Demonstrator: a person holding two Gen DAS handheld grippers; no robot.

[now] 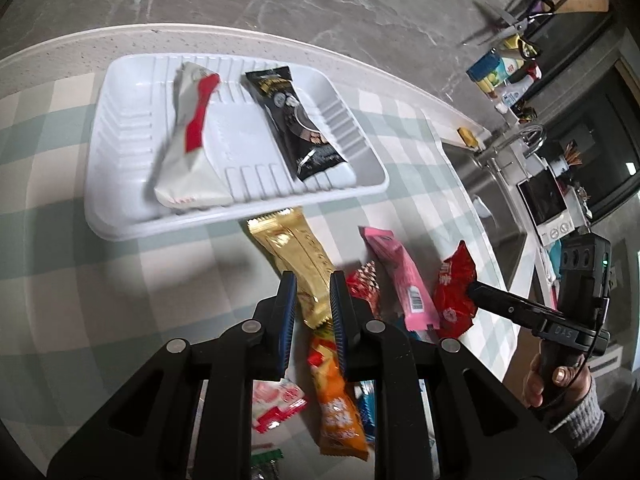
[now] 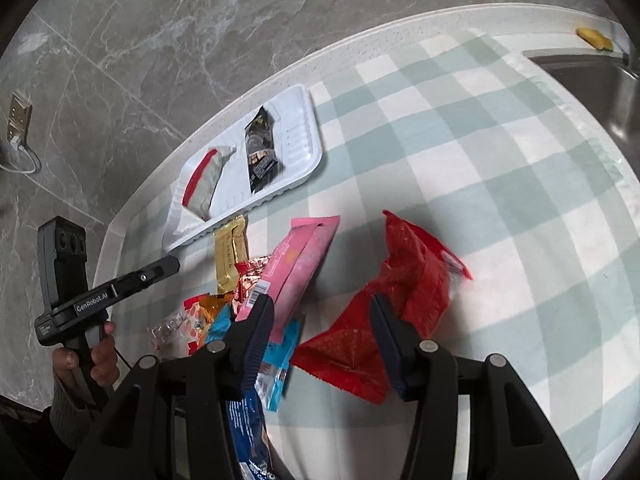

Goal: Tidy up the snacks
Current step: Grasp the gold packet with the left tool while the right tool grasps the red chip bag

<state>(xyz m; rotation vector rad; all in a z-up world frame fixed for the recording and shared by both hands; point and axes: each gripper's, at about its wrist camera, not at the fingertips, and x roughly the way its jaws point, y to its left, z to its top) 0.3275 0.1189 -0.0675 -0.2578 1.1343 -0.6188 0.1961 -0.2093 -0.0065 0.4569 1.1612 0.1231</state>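
A white tray (image 1: 120, 184) at the back of the checked cloth holds a white-and-red packet (image 1: 192, 132) and a black packet (image 1: 296, 120). In front of it lie loose snacks: a gold packet (image 1: 292, 248), a pink one (image 1: 400, 276), a red one (image 1: 452, 292) and an orange one (image 1: 340, 400). My left gripper (image 1: 314, 280) hovers over the gold packet, shut and holding nothing. My right gripper (image 2: 320, 312) stands open above the red packet (image 2: 416, 272) with the pink packet (image 2: 296, 264) at its left finger; its pads press on nothing.
A steel sink (image 2: 600, 88) with a yellow sponge (image 2: 594, 38) lies right of the cloth, with a faucet (image 1: 528, 136) beyond it. Scissors (image 1: 504, 24) hang on the marble wall. A blue packet (image 2: 280, 364) lies under the right gripper's left finger.
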